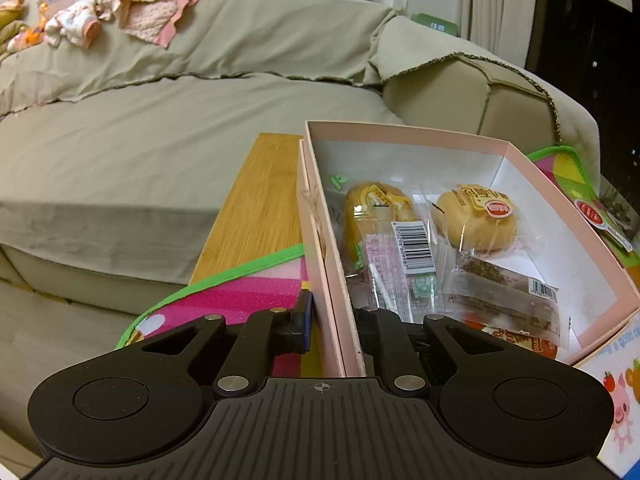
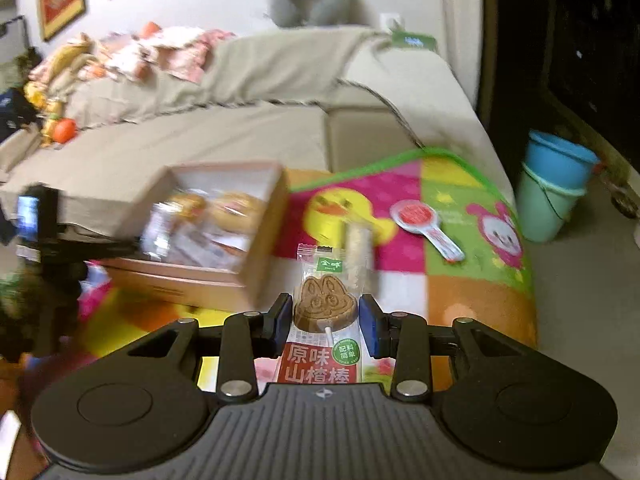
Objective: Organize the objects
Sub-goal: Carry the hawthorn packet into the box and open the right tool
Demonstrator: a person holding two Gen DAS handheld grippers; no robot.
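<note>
Left gripper (image 1: 334,322) nearly closed, pinching the near-left wall of the pink box (image 1: 516,145); it steadies the box on the colourful play mat (image 1: 240,292).

Right gripper (image 2: 325,320) narrowed onto a wrapped lollipop (image 2: 323,298), brown, stamped with a rabbit face. Pads look to be pressing the wrapper's sides; it hangs clear of the mat. From the right wrist view the box sits at about ten o'clock of the lollipop, blurred.

Step in hand, as I judge it: carrying a picked-up snack toward the box. Next move calls for swinging over the open top and letting go above a bare patch of floor, right-hand side (two wrapped buns (image 1: 478,216) and flat packets already crowd the left and middle).

Writing: wrapper reads 原味山楂棒, green tag 配料简单. Barcode on one bun packet; digits not legible. Another lollipop (image 2: 424,222) lies on the mat at one o'clock.
</note>
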